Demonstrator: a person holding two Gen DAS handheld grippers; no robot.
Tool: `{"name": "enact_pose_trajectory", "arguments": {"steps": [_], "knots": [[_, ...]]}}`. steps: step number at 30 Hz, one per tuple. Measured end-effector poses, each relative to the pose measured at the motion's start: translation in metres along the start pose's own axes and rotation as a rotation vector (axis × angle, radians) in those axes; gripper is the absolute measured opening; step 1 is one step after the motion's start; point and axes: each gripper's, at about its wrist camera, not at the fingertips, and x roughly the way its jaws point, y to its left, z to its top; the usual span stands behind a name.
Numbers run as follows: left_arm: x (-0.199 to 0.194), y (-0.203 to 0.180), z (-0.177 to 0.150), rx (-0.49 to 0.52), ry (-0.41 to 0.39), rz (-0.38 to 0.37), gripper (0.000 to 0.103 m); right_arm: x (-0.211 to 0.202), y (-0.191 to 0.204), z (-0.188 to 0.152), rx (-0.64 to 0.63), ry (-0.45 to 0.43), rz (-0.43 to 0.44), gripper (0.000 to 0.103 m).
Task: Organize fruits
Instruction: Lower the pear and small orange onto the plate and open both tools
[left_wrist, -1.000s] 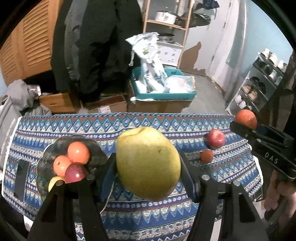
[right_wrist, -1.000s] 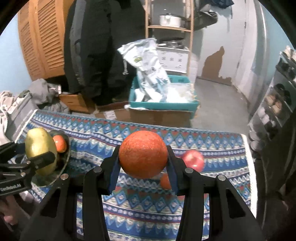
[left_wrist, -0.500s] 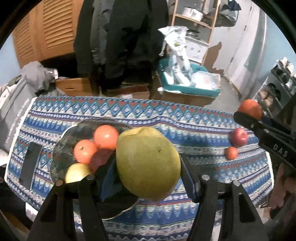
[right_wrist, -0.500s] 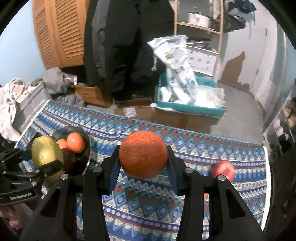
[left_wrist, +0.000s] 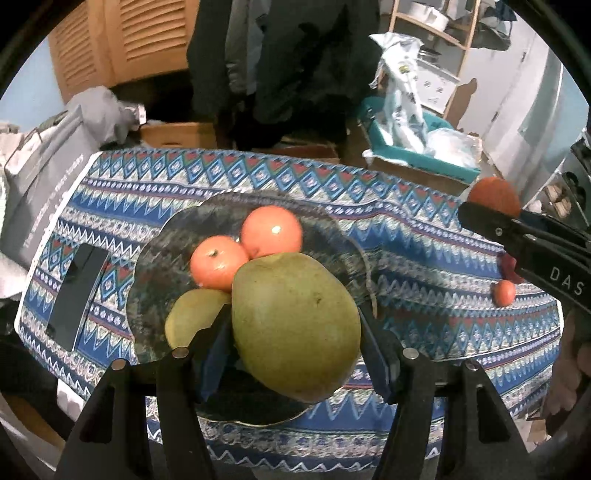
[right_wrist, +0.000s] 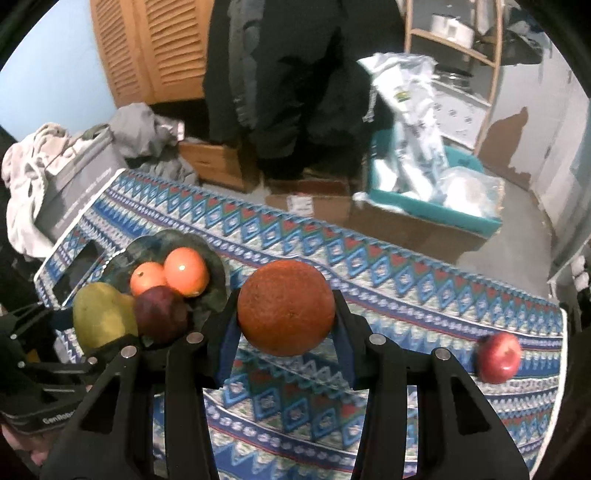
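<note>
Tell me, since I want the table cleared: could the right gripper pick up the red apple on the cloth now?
Probably not yet: the right gripper is shut on the orange. The red apple lies unobstructed beside it.

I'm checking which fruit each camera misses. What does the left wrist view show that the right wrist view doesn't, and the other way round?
Only the left wrist view shows the small orange fruit on the cloth under the right gripper.

Only the right wrist view shows the dark red apple on the plate and the red apple whole on the cloth.

Both show the two orange fruits on the plate, the left gripper clamping the green mango, and the right gripper clamping the orange.
</note>
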Motion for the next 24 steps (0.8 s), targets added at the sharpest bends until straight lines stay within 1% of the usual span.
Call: {"name": "enact_pose_trajectory", "arguments": {"steps": [9,19,24], "knots": [[0.015,0.020,-0.015,-0.025,0.051,0.011,0.066,0.035,0.035,0.000,-0.032,0.065,0.069,0.044],[0.032,0.026,-0.025,-0.040,0.112,0.007,0.066,0.056,0.062,-0.002,-0.069,0.111,0.098,0.044],[0.043,0.029,-0.030,-0.049,0.161,0.019,0.066,0.064,0.069,-0.003,-0.083,0.130,0.108,0.044]]}}
